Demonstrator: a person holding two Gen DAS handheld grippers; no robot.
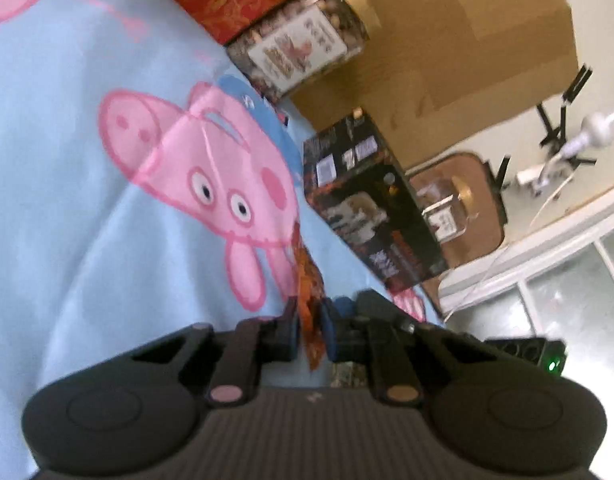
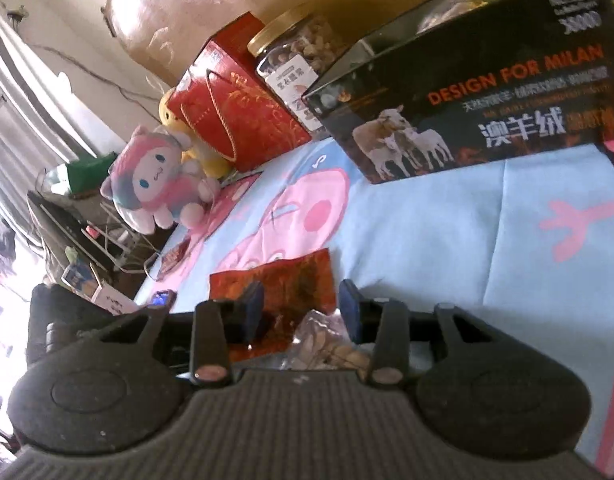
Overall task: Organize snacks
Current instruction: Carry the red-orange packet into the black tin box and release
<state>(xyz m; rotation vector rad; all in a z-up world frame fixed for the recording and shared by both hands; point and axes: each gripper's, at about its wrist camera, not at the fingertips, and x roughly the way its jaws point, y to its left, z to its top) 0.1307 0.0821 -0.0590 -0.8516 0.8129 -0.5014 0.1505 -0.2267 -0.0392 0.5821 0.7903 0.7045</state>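
Note:
My left gripper (image 1: 311, 326) is shut on a thin orange-red snack packet (image 1: 309, 280), held edge-on above the blue cartoon bedsheet (image 1: 67, 200). My right gripper (image 2: 303, 300) is open, its blue pads on either side of a red-orange snack packet (image 2: 295, 280) that lies on the sheet (image 2: 447, 240). A clear bag of nuts (image 2: 331, 346) lies just below that packet, close to the gripper body. A nut jar with a gold lid (image 1: 307, 40) stands at the back; it also shows in the right wrist view (image 2: 295, 52).
A black box with sheep pictures (image 2: 467, 92) stands on the bed, also in the left wrist view (image 1: 371, 200). A red gift bag (image 2: 235, 104) and plush toys (image 2: 159, 184) sit by the jar. A small packet (image 2: 175, 258) lies near the bed's edge.

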